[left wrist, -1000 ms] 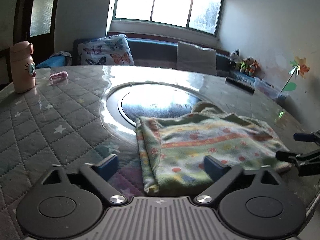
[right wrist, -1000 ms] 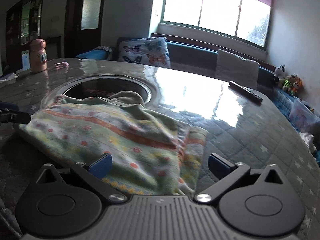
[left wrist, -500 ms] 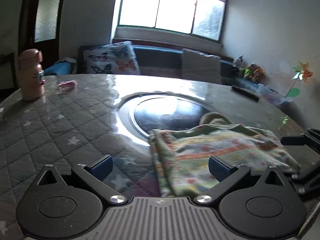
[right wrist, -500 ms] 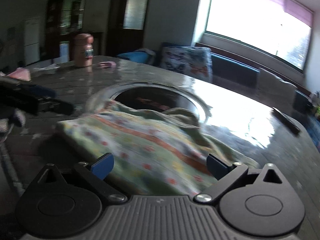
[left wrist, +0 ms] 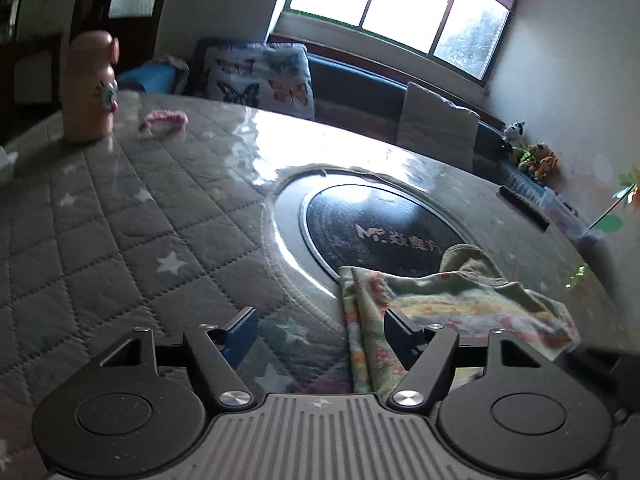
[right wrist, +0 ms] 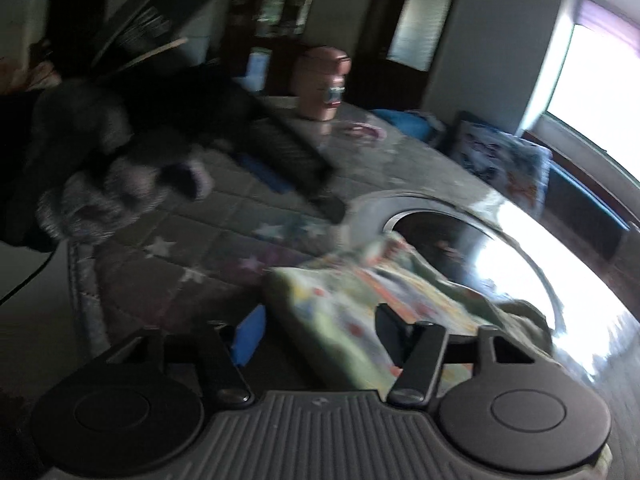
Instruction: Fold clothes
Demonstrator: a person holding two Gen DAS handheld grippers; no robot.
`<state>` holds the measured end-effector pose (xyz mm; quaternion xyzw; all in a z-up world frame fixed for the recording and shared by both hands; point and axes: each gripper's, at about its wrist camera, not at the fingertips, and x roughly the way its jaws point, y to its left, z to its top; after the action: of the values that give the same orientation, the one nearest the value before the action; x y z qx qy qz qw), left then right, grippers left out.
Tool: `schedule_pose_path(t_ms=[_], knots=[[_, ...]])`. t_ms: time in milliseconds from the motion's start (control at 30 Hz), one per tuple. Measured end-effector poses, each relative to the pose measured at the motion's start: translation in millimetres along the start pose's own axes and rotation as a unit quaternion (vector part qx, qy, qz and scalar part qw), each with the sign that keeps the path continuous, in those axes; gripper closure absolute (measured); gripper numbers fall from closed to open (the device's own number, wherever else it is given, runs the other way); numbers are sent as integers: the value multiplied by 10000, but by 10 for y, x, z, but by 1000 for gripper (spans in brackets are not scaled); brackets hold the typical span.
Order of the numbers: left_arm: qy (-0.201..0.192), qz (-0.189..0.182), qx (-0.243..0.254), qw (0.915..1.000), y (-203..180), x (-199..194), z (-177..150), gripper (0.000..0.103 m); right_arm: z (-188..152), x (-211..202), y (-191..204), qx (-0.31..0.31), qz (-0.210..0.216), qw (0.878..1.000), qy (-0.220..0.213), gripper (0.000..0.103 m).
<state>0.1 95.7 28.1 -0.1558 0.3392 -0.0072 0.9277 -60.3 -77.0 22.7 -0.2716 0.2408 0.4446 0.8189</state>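
A folded green garment with coloured stripes and dots (left wrist: 452,304) lies on the round table by the black inset disc (left wrist: 376,232). My left gripper (left wrist: 316,334) is open, low at the garment's left folded edge, which lies between its fingers near the right one. My right gripper (right wrist: 316,334) is open over the garment's near edge (right wrist: 360,312); that view is blurred. The left gripper and the gloved hand holding it (right wrist: 120,184) show at the left of the right wrist view.
A pink bottle (left wrist: 88,88) and a small pink item (left wrist: 162,120) stand at the table's far left. A dark remote (left wrist: 524,208) lies at the far right. A sofa with cushions (left wrist: 260,76) runs under the window. The quilted star cover (left wrist: 120,232) spans the left.
Both grippers have pulled back and swung left. The garment now sits lower and further right in the left wrist view, and both grippers' fingers stand narrower than before.
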Motion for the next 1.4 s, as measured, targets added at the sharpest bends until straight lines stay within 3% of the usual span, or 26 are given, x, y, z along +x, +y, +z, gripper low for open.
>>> schedule_pose_path(t_ms=[167,200,233,400,633,833,867,967,1167,1400], knots=[[180,-248,-59,9995,-34,86,26,31,49,118,132,-300,93,9994,121,62],[227,-279,-81,9993,-41,107,28,31,47,126,150,-361,49,9993,116,66],[274,-303,-109,9991,-46,128,29,31,49,124,151,-372,12,9992,120,76],[504,-455,-359,9970,-65,227,46,31,66,42,85,-156,-7,9999,18,93],[852,-825,-1018,9877,-64,307,77,35,64,-276,-125,482,-11,9980,-410,95],[1136,-1065,-1548,9756,-43,464,52,67,15,-432,-165,652,106,9964,-534,95],[1156,-1085,-1592,9744,-39,479,46,78,8,-443,-159,654,129,9964,-532,95],[1183,-1089,-1657,9730,-22,498,9,89,-20,-420,-160,716,227,9961,-472,95],[1132,-1079,-1634,9741,-21,487,-5,92,-142,-513,-268,1026,303,9930,-494,90],[1092,-1032,-1549,9764,-51,479,-14,92,-422,-611,-729,1668,-437,9845,-323,90]])
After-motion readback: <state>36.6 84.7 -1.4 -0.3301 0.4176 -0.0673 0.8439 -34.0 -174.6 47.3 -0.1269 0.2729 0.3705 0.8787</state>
